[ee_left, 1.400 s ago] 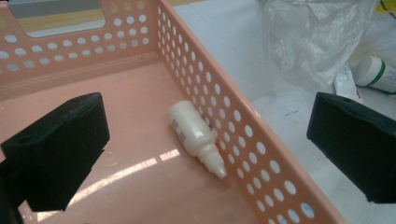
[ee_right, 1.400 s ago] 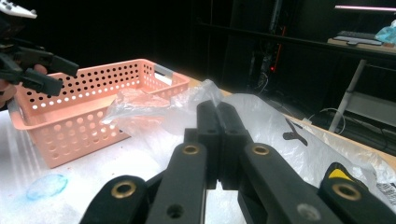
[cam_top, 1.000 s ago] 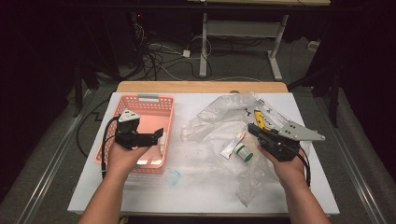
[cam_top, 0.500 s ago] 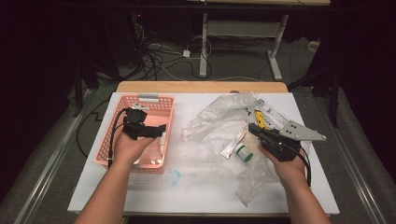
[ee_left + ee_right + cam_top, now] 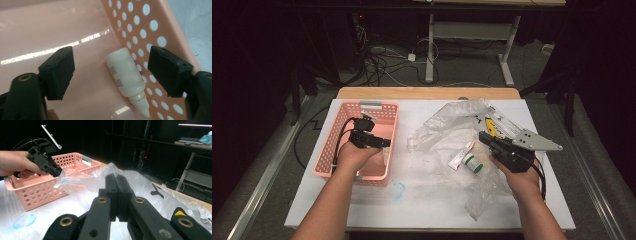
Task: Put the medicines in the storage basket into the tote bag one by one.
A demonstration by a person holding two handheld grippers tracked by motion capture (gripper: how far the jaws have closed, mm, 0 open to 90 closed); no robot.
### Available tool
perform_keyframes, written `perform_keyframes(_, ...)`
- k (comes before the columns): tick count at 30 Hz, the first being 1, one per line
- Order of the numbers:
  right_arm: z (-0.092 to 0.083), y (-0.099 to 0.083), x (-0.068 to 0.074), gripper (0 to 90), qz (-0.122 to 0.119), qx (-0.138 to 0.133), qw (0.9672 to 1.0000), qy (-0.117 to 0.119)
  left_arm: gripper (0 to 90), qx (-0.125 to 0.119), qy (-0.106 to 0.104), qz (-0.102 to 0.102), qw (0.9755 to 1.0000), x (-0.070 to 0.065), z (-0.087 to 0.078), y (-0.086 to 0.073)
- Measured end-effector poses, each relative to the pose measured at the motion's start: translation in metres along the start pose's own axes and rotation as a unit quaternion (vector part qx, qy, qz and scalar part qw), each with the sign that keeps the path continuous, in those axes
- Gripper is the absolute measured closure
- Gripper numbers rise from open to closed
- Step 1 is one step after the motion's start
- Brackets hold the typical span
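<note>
A white dropper bottle (image 5: 125, 72) lies on its side on the floor of the pink perforated basket (image 5: 150, 25), against its wall. My left gripper (image 5: 112, 60) reaches down into the basket (image 5: 324, 150) with one jaw on each side of the bottle. Its jaws have just been closing, and gaps still show between the pads and the bottle. In the high view the left gripper (image 5: 382, 143) points right inside the basket. My right gripper (image 5: 484, 136) hovers over the crumpled plastic, shut with nothing between its jaws (image 5: 116, 182).
Clear plastic bags (image 5: 452, 120) are spread over the middle and right of the white table. A small white tube (image 5: 459, 157) and a green-capped jar (image 5: 472, 162) lie by the right hand. A bluish ring (image 5: 398, 189) sits in front of the basket.
The left hand has sunk deeper into the basket and its jaws stand narrower. The right hand and gripper have stayed still.
</note>
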State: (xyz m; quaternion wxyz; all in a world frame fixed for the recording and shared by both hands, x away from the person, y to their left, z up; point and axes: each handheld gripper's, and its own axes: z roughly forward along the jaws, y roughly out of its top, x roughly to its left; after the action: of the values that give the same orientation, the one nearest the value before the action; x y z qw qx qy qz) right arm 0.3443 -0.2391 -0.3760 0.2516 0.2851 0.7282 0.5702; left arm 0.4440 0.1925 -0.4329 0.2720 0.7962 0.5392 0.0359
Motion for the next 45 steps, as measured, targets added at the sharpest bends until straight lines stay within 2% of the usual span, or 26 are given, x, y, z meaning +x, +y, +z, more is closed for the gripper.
perform_keyframes(5,0.000,0.000,0.000,90.0,-0.001,0.000,1.0000,0.001,26.3,0.026,-0.001,0.002,0.9997,0.000,0.006,0.000)
perform_keyframes(12,0.000,0.000,0.001,90.0,0.000,0.000,1.0000,0.000,34.4,0.046,0.000,0.007,0.9989,-0.002,0.011,0.000)
perform_keyframes(22,-0.001,0.000,0.000,90.0,0.001,-0.002,1.0000,-0.001,48.5,0.091,0.024,0.034,0.9950,-0.011,0.020,0.001)
perform_keyframes(25,-0.001,0.001,0.000,90.0,0.001,-0.002,1.0000,-0.001,51.4,0.105,0.034,0.046,0.9928,-0.013,0.024,0.000)
perform_keyframes(30,-0.001,0.001,0.000,90.0,0.001,-0.002,1.0000,0.000,55.4,0.106,0.050,0.059,0.9913,-0.017,0.026,-0.001)
perform_keyframes(38,0.000,0.000,0.001,90.0,0.000,-0.001,1.0000,0.001,57.9,0.104,0.055,0.060,0.9912,-0.017,0.025,-0.001)
perform_keyframes(45,-0.001,0.000,-0.001,90.0,0.000,-0.003,1.0000,-0.001,58.0,0.063,0.051,0.060,0.9949,-0.017,0.006,0.000)
